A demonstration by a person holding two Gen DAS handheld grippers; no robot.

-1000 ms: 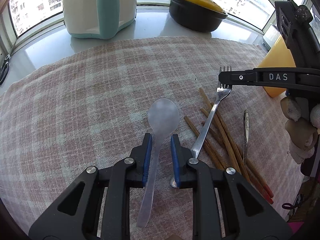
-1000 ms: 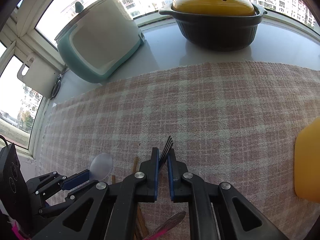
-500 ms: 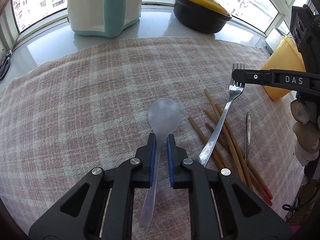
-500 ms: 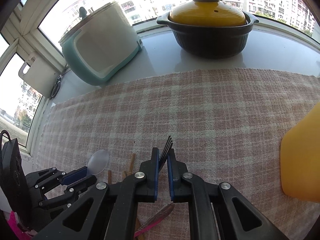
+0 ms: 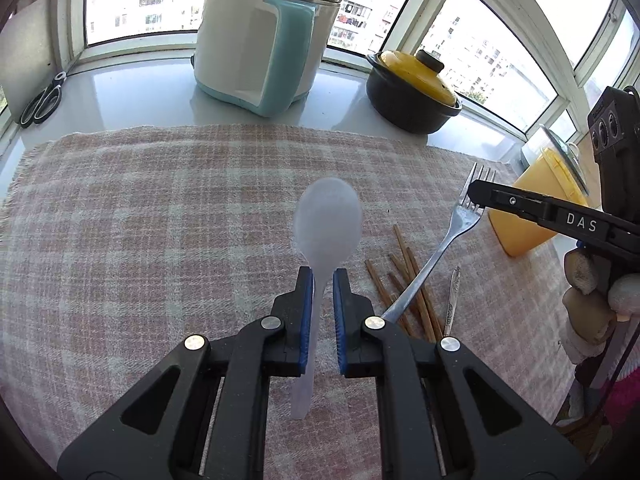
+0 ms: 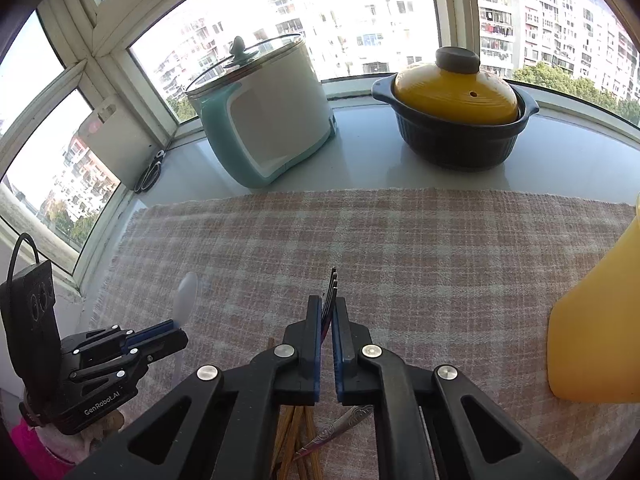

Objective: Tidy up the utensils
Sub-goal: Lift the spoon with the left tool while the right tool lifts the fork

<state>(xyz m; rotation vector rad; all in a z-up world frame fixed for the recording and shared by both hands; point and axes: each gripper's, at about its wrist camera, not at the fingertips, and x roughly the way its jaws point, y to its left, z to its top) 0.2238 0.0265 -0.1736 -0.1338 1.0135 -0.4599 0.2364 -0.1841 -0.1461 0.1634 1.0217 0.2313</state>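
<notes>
My left gripper [image 5: 322, 276] is shut on the neck of a translucent white plastic spoon [image 5: 327, 220] and holds it above the checked cloth. My right gripper [image 6: 327, 306] is shut on a metal fork [image 5: 436, 252] near its tines [image 6: 331, 286], with the fork lifted off the cloth and its handle hanging down. In the left wrist view the right gripper [image 5: 478, 196] is at the right. In the right wrist view the left gripper [image 6: 176, 330] with the spoon [image 6: 186, 298] is at the lower left. Several wooden chopsticks [image 5: 404, 276] and a patterned metal utensil [image 5: 452, 300] lie on the cloth.
A yellow container [image 6: 600, 320] stands at the cloth's right side. A white and teal cooker [image 5: 264, 44] and a black pot with a yellow lid [image 5: 412, 88] stand on the counter by the window. Scissors [image 5: 42, 100] lie at the far left.
Both grippers have risen and tilted up, carrying the spoon and the fork off the cloth. The left jaws closed on the spoon a second ago.
</notes>
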